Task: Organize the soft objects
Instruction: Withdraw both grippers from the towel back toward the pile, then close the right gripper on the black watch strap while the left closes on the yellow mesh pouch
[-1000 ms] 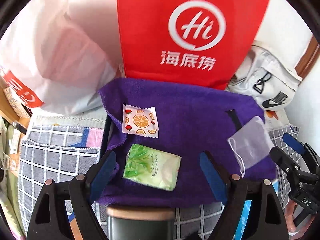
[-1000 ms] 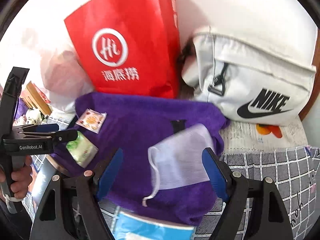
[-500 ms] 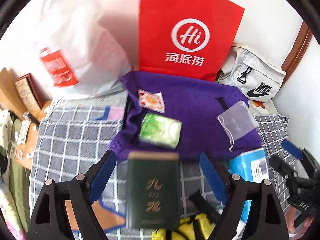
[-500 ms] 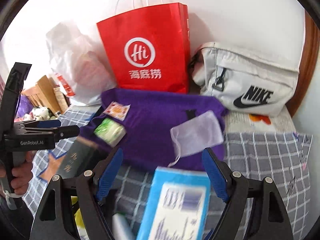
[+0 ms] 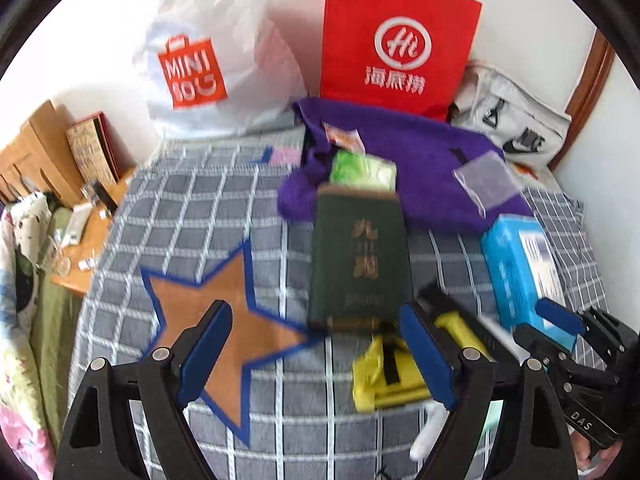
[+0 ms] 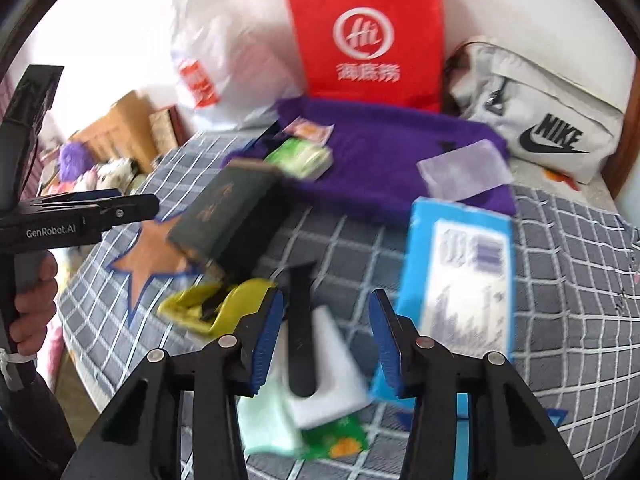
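Both the left gripper (image 5: 316, 356) and the right gripper (image 6: 326, 338) hover over the checked bed (image 5: 192, 208) with jaws spread wide, holding nothing. The purple towel (image 5: 416, 160) lies near the red bag (image 5: 396, 36), carrying a green packet (image 5: 362, 170) and a mesh pouch (image 5: 486, 180).

A lived-in home bedroom: a bed under a grey checked cover (image 5: 192, 216) stands beside a wooden bedside table (image 5: 76, 260), with a Miniso shopping bag (image 5: 208, 64), a red paper bag (image 5: 396, 40) and a white Nike bag (image 6: 536, 120) propped against the white wall.
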